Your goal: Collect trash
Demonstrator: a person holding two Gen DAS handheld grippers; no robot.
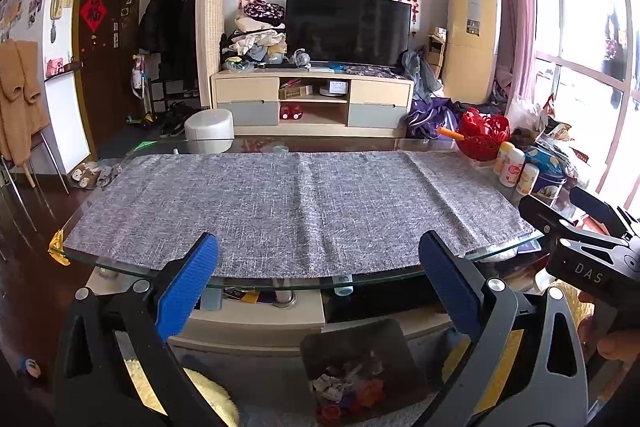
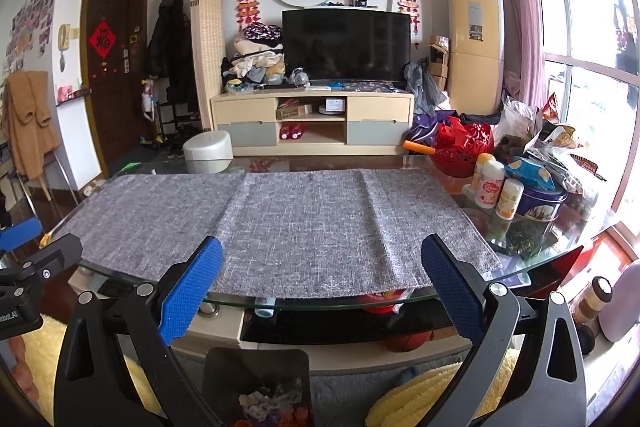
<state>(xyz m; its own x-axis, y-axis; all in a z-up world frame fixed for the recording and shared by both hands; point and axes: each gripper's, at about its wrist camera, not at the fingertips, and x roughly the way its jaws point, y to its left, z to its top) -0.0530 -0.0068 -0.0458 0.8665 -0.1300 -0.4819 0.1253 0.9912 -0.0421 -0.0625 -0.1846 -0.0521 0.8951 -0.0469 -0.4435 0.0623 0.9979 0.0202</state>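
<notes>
A dark trash bin (image 1: pixel 360 371) stands on the floor below the table's near edge, with crumpled paper and red scraps inside; it also shows in the right wrist view (image 2: pixel 256 383). My left gripper (image 1: pixel 316 259) is open and empty, held over the near edge of the glass table (image 1: pixel 280 281). My right gripper (image 2: pixel 320 263) is open and empty too, beside it to the right. A grey cloth mat (image 1: pixel 288 203) covers the table top (image 2: pixel 280 227); no trash shows on it.
At the table's right end stand a red basket (image 2: pixel 464 147), small bottles (image 2: pixel 490 187), a blue tin (image 2: pixel 540 203) and snack bags (image 2: pixel 560 147). Yellow fluffy cushions (image 2: pixel 420 395) lie near the bin. A TV stand (image 1: pixel 312 99) and a white stool (image 1: pixel 210 125) are beyond.
</notes>
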